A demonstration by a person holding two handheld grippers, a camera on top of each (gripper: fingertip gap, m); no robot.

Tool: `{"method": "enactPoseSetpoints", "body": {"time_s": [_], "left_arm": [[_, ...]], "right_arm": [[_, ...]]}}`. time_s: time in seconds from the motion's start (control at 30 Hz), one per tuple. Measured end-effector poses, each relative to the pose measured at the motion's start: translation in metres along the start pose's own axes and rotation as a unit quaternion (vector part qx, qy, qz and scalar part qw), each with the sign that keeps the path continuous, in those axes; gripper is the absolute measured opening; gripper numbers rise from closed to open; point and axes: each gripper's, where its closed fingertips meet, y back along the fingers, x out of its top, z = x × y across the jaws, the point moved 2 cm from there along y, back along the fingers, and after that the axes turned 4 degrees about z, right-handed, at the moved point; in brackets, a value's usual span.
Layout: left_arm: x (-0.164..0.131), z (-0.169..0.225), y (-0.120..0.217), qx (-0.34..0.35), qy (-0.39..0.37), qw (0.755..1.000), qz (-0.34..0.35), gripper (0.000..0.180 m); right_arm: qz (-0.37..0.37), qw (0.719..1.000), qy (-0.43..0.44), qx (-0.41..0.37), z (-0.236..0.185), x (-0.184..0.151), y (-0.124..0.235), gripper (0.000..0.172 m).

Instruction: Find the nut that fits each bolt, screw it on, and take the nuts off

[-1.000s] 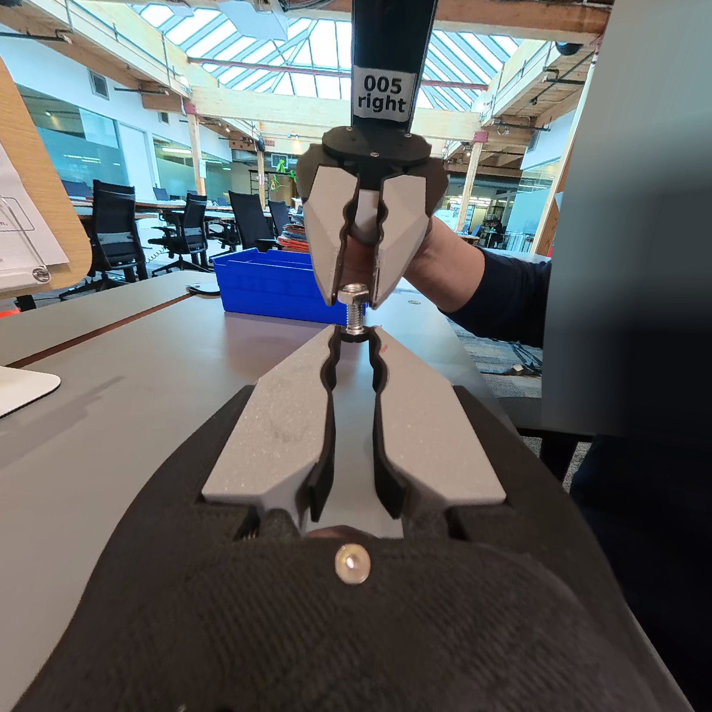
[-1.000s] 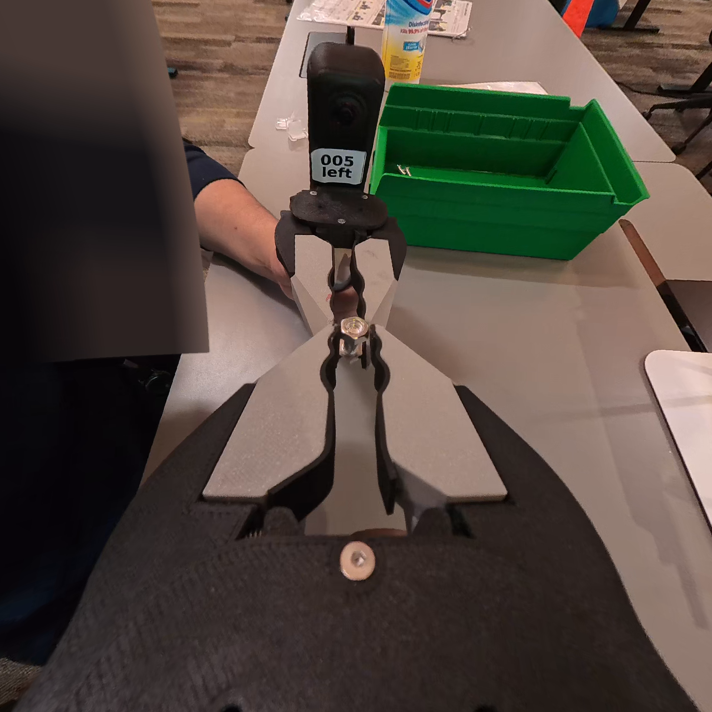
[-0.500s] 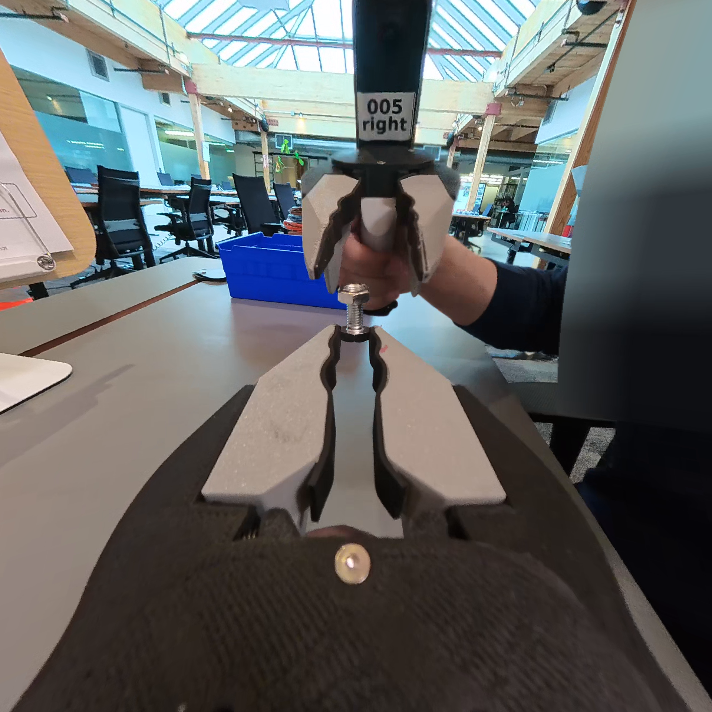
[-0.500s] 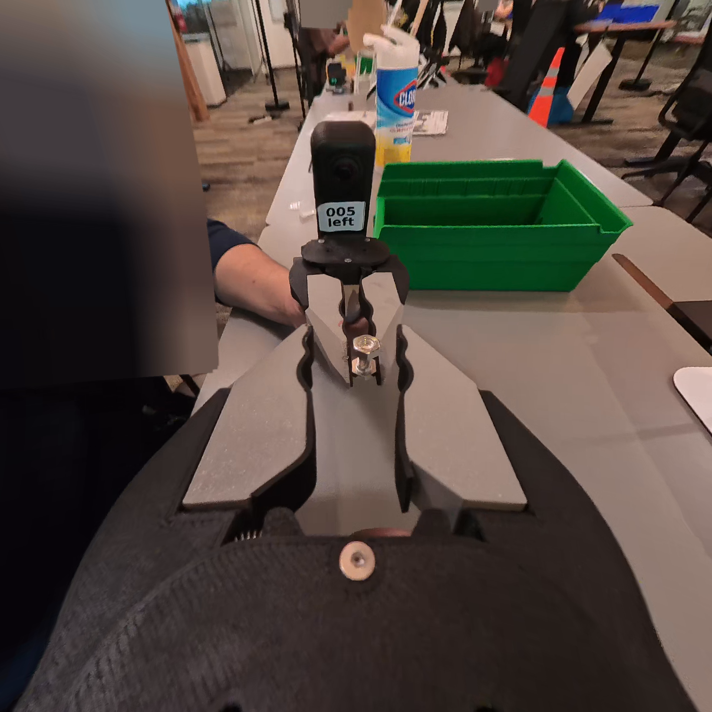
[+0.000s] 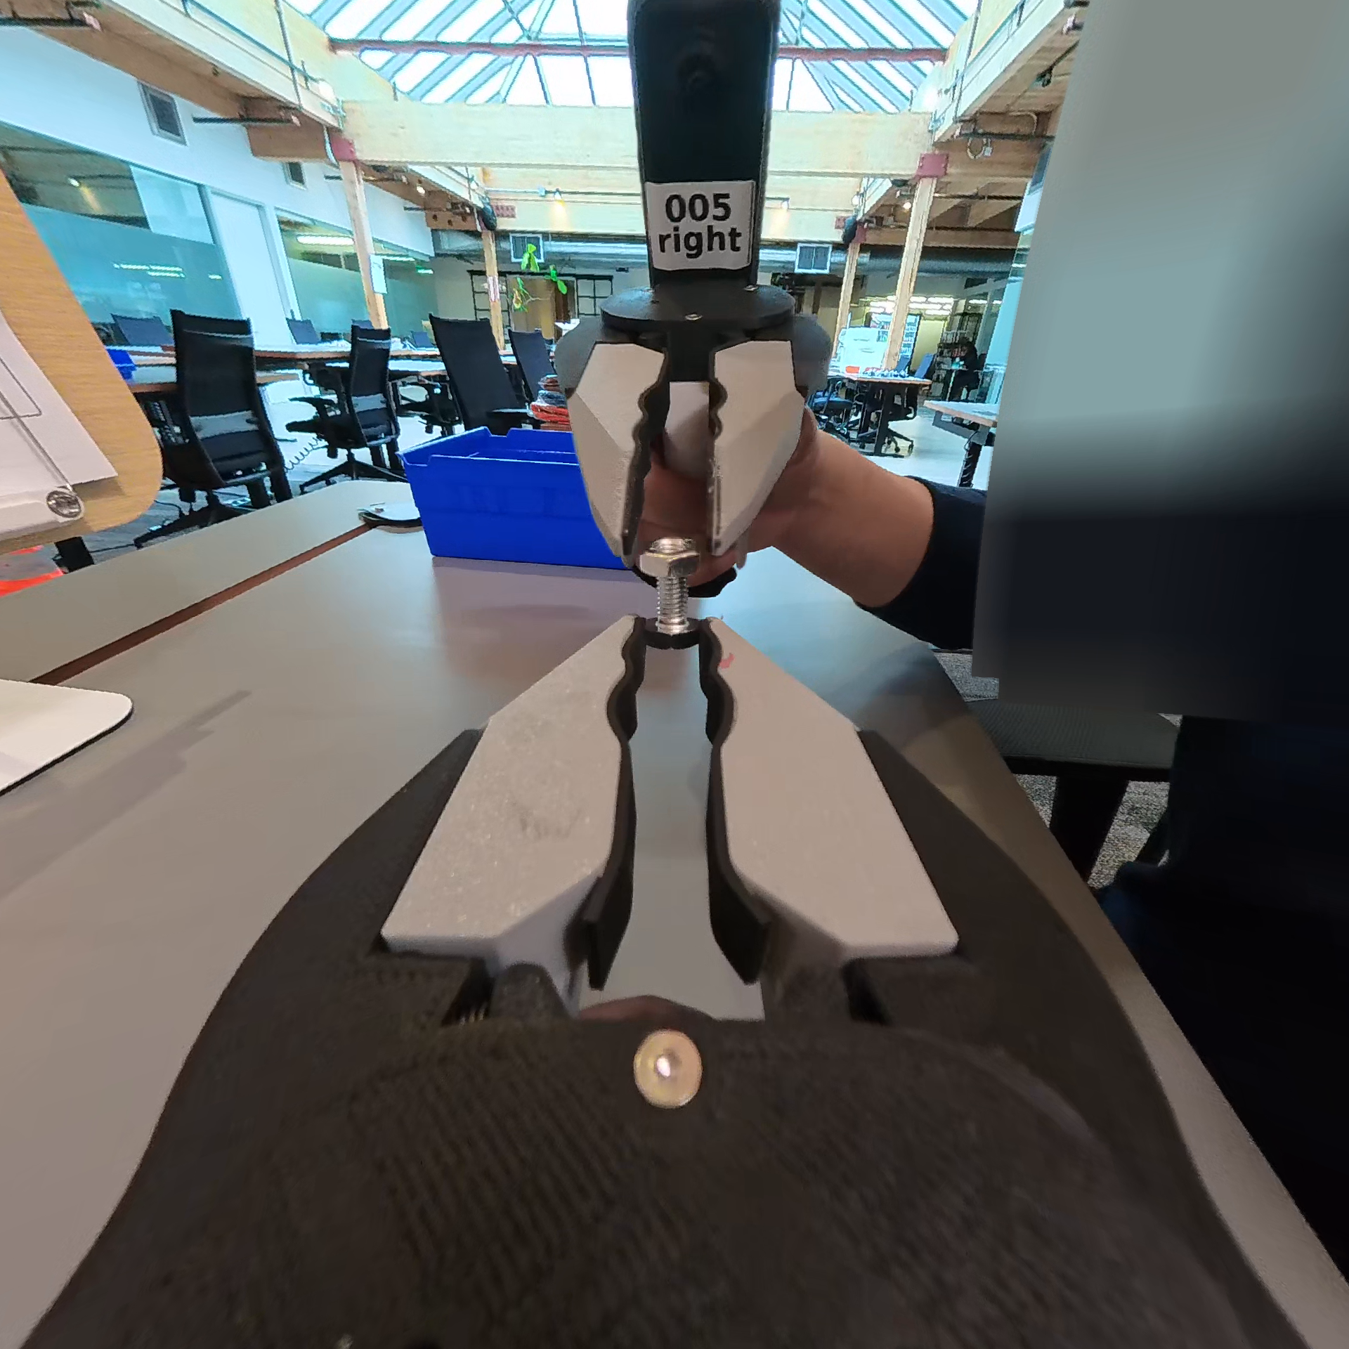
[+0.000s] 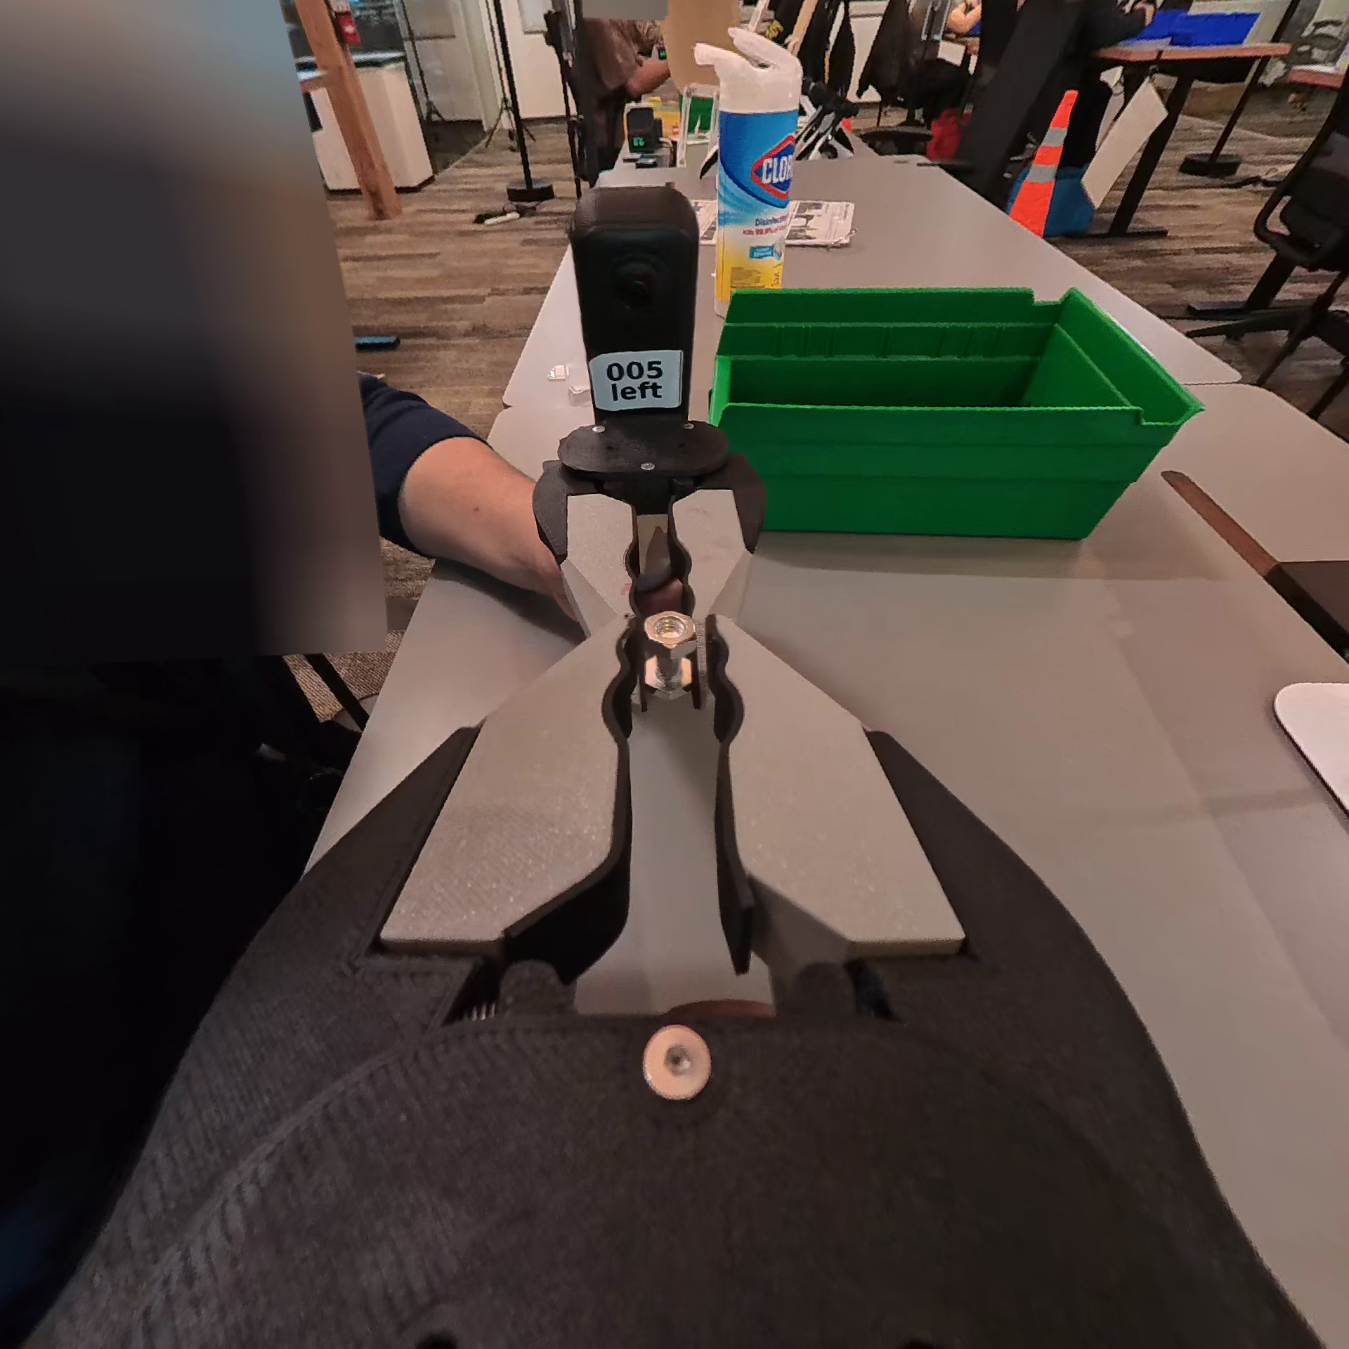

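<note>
**Over the grey table, both grippers meet on one bolt**

Across the grey table (image 6: 1022,693) you have a green bin (image 6: 942,467) on one side, a blue bin (image 5: 504,504) on the other and a spray bottle (image 6: 752,182) behind the green one; all of these sit well apart from your work.

Your left gripper (image 5: 673,633) is clamped on the hex head at the bottom of the bolt (image 5: 673,602), which stands upright above the table with its thread bare between the two tools. That hold matches the earlier frames; the bolt sits at the same place in its tips.

Your right gripper (image 6: 668,646) is what has changed. A second ago it was shut on the nut (image 5: 668,560) from above. Half a second ago its fingers stood wide apart, lifted a little and tilted back, the nut left alone at the top of the thread. Now you have brought it back down and its fingers (image 5: 620,511) have come together around the nut again. From your right wrist view the nut's open bore faces you, with a pad just beside each flat; whether both pads press on it is too close to tell.
</note>
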Motion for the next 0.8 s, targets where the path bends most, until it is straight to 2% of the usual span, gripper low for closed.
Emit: {"method": "enactPoseSetpoints", "body": {"time_s": [0.17,0.43,0.8], "left_arm": [[0.001,0.001,0.0002,-0.003,0.003,1.0,0.002,0.012],[0.0095,0.0001,0.0021,-0.007,0.047,0.999,0.028,0.012],[0.0016,-0.0032,0.0005,0.034,-0.022,0.999,-0.026,0.012]], "right_arm": [[-0.001,1.0,0.003,0.007,-0.0014,-0.0014,-0.0029,0.011],[0.041,0.998,0.029,-0.023,-0.0007,0.0064,-0.0044,0.01],[0.012,0.999,-0.027,-0.042,0.002,-0.0023,-0.0028,0.01]]}}
